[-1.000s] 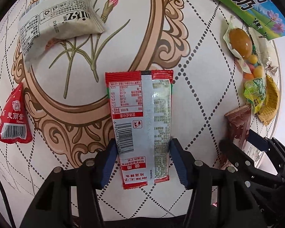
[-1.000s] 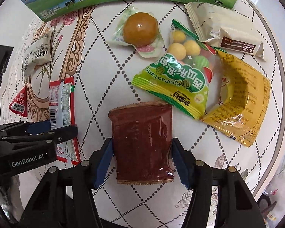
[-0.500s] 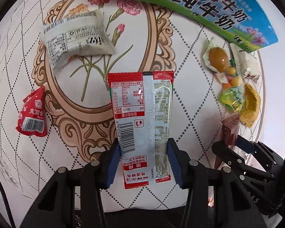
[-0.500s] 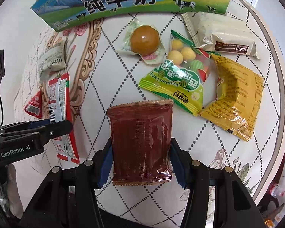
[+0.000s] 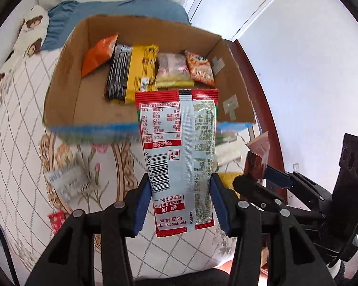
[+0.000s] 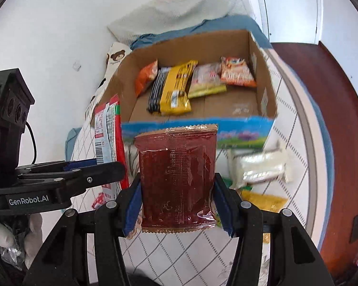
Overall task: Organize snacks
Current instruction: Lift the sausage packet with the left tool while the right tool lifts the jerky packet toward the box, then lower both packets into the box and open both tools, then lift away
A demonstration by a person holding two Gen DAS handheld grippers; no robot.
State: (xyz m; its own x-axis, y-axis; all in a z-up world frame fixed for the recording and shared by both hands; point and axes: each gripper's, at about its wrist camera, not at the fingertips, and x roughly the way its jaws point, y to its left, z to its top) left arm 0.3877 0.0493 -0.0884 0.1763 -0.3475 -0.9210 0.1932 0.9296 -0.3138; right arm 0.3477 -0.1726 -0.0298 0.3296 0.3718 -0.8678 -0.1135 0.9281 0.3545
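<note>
Holding a snack each above the patterned white tablecloth point(image 5: 19, 190), both grippers face the open brown cardboard box point(image 5: 59, 76) that waits ahead. The left gripper point(image 5: 179, 205) has its blue pads pressed against the two long edges of a red-and-silver foil sachet printed with a barcode point(image 5: 179, 147), which stands upright between them. The right gripper point(image 6: 179, 205) is clamped the same way on a dark red translucent crinkle-edged packet point(image 6: 176, 178). Inside the box an orange bag point(image 5: 97, 57), a black-and-yellow pack point(image 5: 131, 71), a pale pink pack point(image 5: 171, 69) and an orange-and-white bag point(image 5: 199, 68) lie in a row along the far wall, leaving the near floor bare.

Several risks seem likely from here. Each packet is pinched only by its lower part, so the tall free end could flop or catch on the near wall of the box, with its blue printed face point(image 6: 238, 131), if the approach comes in low. The two grippers sit close side by side, so they might knock together over the box opening. The slick foil could also slide out of the pads if the grip loosens early, dropping onto the loose wrappers on the cloth, such as the white bar packet point(image 6: 262, 169).
</note>
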